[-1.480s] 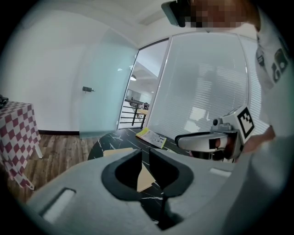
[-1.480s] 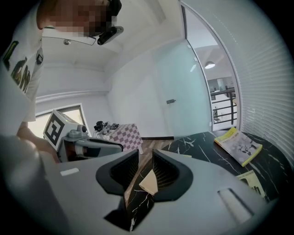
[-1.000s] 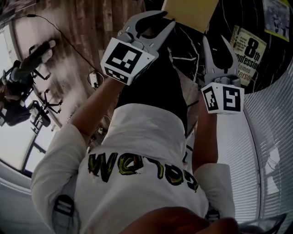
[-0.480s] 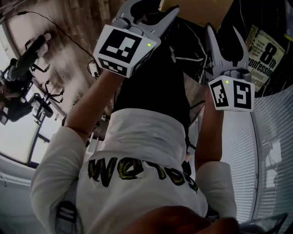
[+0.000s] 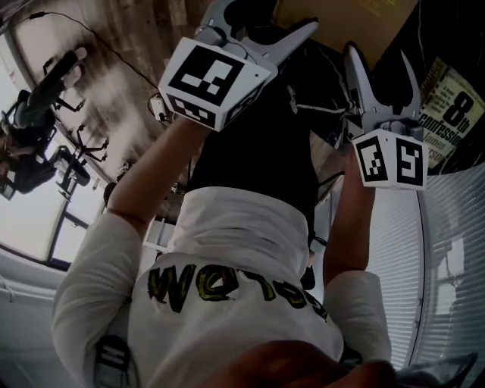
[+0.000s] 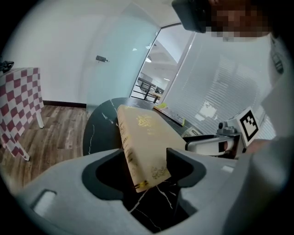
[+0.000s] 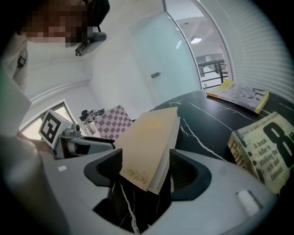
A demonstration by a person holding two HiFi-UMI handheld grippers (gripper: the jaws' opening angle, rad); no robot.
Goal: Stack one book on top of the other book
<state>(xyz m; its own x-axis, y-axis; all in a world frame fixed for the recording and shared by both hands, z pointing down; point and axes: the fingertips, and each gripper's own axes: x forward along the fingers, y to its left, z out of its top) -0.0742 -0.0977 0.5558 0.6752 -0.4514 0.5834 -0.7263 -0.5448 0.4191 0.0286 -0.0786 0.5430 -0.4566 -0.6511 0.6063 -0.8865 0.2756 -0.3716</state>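
**Table** (image 7: 216,119): round, black marble with white veins. It carries three books.

**Person's shirt** (image 5: 227,280): white, with yellow lettering across it. The lettering is upside down in the head view and cannot be read.

**Tan book** (image 6: 147,137): in the head view it sits higher in the picture than a second ago and is cut by the top edge (image 5: 356,19). It rests on the table by the near edge, its two near corners pointing at the grippers. It has a gold ornament on the cover and gold lettering on the spine, too small to read.

**Left gripper** (image 6: 146,165): its jaws have just been opening and stand wider than a second ago. The spine corner of the tan book lies between them, with a dark gap showing beside the left pad. Its cube bears black-and-white square markers.

**Right gripper** (image 7: 146,167): its jaws have also just been opening and are now spread. The page-side corner of the tan book lies between the pads, unclamped.

**Second book** (image 7: 266,151): lies by the table's right edge, well apart from the tan book. In the head view (image 5: 451,114) it sits further right than before. The cover reads a large "8", "Confession" and "James", and the right gripper view shows "Patt…".

**Third book** (image 7: 241,95): lies flat at the far edge and has yellow trim. Its print is too small to read.

**Checked panel** (image 6: 20,105): red and white, standing on the wooden floor beyond the table.
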